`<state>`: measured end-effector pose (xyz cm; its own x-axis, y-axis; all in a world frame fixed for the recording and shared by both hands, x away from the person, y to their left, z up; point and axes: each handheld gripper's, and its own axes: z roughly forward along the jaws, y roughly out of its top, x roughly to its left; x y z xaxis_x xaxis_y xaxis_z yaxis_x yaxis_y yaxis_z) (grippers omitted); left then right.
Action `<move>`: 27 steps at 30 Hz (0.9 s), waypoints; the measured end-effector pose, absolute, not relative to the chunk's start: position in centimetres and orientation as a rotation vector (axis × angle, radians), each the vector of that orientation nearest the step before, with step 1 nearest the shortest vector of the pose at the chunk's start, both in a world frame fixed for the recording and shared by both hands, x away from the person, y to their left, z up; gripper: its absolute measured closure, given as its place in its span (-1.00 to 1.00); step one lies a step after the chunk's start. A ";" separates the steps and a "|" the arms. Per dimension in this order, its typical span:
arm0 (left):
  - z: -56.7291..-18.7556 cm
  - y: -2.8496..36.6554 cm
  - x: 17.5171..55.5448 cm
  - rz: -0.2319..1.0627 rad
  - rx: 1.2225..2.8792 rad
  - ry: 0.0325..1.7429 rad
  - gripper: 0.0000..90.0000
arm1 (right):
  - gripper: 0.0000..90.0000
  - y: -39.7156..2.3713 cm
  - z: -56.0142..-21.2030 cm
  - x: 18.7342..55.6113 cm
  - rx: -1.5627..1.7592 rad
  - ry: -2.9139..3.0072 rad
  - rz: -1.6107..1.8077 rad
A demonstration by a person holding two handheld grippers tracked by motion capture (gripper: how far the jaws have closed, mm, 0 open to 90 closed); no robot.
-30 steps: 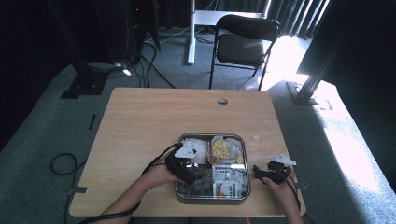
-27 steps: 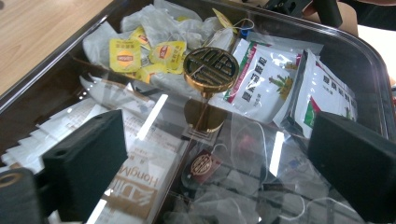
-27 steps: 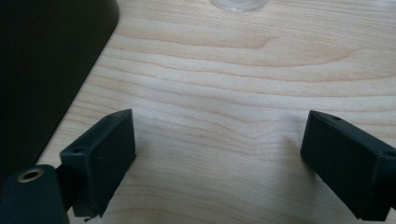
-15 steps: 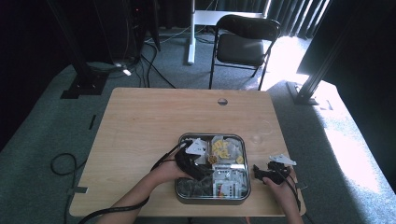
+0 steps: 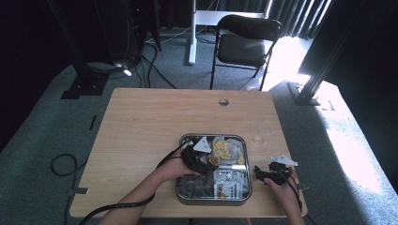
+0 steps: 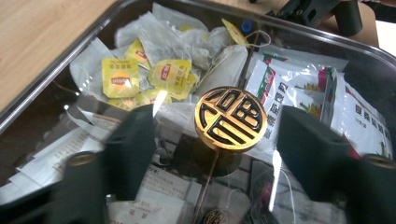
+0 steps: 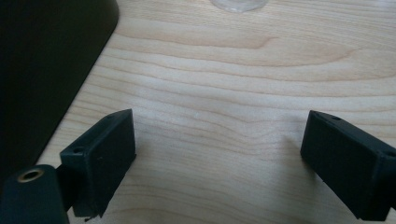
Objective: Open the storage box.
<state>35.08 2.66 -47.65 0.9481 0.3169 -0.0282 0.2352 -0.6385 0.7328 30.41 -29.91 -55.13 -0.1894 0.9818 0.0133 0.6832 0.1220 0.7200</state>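
A metal tray (image 5: 213,200) near the table's front edge holds yellow tea bags (image 6: 170,74), white printed packets (image 6: 299,93) and a small round container with a black and gold emblem lid (image 6: 230,117). My left gripper (image 6: 215,135) hangs over the tray's middle (image 5: 206,157). Its jaws have just been closing and now flank the round lid on both sides, with a small gap at each pad. My right gripper (image 5: 259,172) rests on the wood to the right of the tray, open, with bare tabletop between its jaws (image 7: 217,154).
The tray's dark wall (image 7: 42,70) lies just left of my right gripper. A clear round thing (image 7: 238,3) sits on the wood beyond it. A cable hole (image 5: 224,101) marks the table's far edge, and a black chair (image 5: 246,44) stands behind the table.
My left hand has moved right and a little forward over the tray, from its left part to the middle. The right hand has stayed where it was.
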 end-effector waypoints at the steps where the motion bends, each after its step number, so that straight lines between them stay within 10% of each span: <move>1: -47.7 2.6 35.1 0.114 2.287 0.382 -0.08 | -0.78 -29.9 -55.1 30.4 1.605 1.933 0.835; 27: -46.2 2.1 34.9 0.139 2.269 0.389 0.31 | -0.79 -29.9 -55.1 30.4 1.607 1.933 0.836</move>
<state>34.94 2.07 -46.24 0.9463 0.3222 -0.0258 0.2326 -0.6232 0.7467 30.42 -29.90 -55.12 -0.1886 0.9819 0.0149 0.6835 0.1204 0.7200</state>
